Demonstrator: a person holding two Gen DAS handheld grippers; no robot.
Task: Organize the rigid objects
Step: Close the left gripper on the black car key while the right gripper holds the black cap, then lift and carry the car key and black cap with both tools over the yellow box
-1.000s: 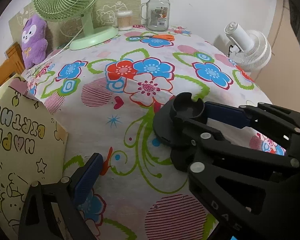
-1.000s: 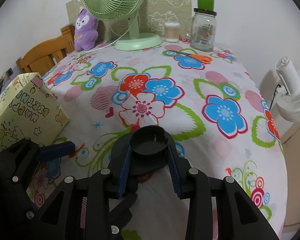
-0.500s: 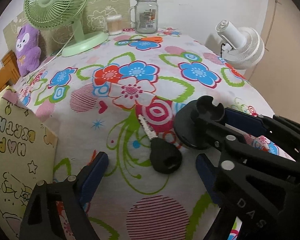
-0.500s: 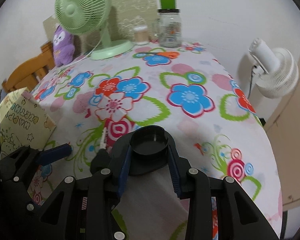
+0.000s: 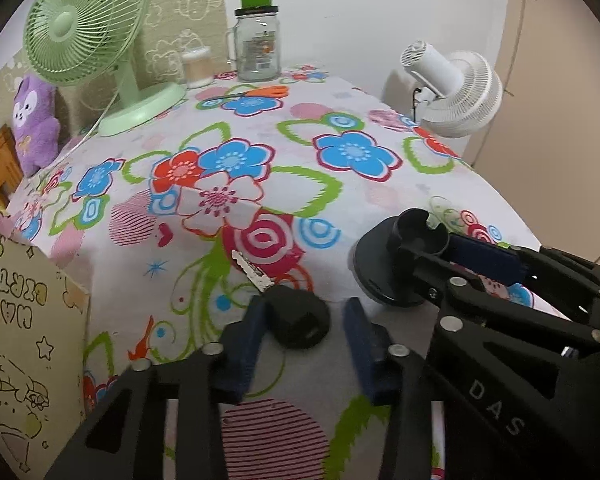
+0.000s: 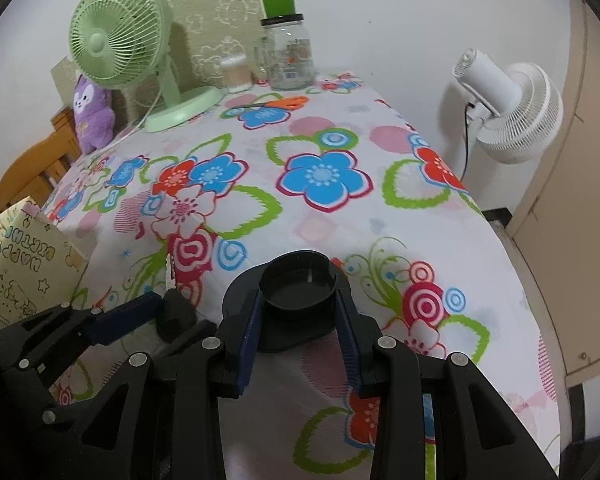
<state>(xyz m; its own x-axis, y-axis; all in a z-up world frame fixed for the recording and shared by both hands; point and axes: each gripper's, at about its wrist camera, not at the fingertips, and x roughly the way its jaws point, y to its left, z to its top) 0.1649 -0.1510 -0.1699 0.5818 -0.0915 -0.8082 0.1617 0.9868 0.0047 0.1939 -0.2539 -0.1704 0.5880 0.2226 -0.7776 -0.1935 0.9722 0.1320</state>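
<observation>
The left tongs (image 5: pixel 305 309) are closing around the black plastic head of a silver-bladed key (image 5: pixel 300 322). The left blue pad touches the head; the right pad stands just clear of it. The key lies flat on the flower-printed tabletop (image 5: pixel 356 196), blade pointing away from the tongs. Just to the right, the right tongs (image 6: pixel 299 300) are clamped on a black round plastic base with a raised cup (image 6: pixel 290 334), which sits at the near edge. A pale yellow birthday gift bag (image 5: pixel 20 340) stands to the left. At the far end are a green desk fan (image 5: pixel 84 28), a glass jar with a green cap (image 5: pixel 258 48) and orange-handled scissors (image 5: pixel 260 91).
</observation>
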